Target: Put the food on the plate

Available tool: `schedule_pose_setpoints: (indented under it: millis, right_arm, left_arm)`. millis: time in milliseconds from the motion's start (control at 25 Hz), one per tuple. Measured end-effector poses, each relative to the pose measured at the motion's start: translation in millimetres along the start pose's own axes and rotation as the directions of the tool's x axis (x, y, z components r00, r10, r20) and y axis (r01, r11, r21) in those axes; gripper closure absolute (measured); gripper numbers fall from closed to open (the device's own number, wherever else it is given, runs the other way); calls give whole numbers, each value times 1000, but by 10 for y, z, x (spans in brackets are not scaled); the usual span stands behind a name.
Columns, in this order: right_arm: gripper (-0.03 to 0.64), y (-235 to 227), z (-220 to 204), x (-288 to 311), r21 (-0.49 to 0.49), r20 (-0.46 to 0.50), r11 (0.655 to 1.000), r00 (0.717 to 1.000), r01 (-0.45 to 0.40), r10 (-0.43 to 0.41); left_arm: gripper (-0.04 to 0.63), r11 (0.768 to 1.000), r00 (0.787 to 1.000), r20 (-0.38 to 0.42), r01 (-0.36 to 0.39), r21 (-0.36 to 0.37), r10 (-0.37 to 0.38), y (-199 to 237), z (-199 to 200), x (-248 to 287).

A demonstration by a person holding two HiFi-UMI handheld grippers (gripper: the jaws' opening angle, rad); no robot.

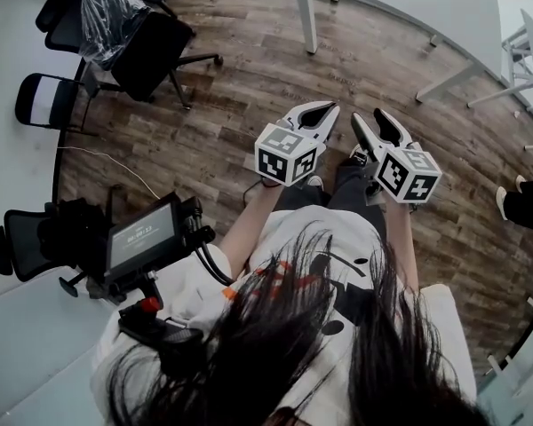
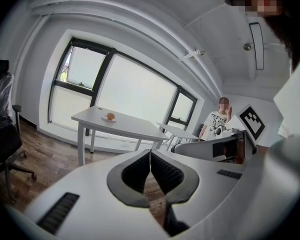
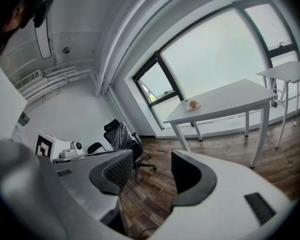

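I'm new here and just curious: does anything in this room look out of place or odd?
Only one thing: the office chair by the wall has clear plastic draped over its back, as if never unwrapped. Nothing looks spilled or broken.

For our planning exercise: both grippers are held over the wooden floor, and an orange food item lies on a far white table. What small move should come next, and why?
Probably a step toward the white table, since the orange food on it looks well beyond reach. The left gripper is shut and the right gripper is open and empty, so nothing is carried yet.
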State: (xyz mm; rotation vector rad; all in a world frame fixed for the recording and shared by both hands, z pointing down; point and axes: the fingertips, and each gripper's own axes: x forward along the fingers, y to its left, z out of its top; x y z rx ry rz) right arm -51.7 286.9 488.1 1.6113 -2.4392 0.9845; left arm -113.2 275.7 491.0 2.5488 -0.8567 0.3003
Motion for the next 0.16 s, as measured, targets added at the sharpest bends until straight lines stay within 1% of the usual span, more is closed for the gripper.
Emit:
schedule_pose_setpoints:
  millis: [160]
  right_arm:
    - [365, -54, 58, 104, 0, -3, 1000, 1000, 2, -2]
  left_arm:
    - [589, 1000, 1000, -1, -2, -2, 2, 96, 50, 72]
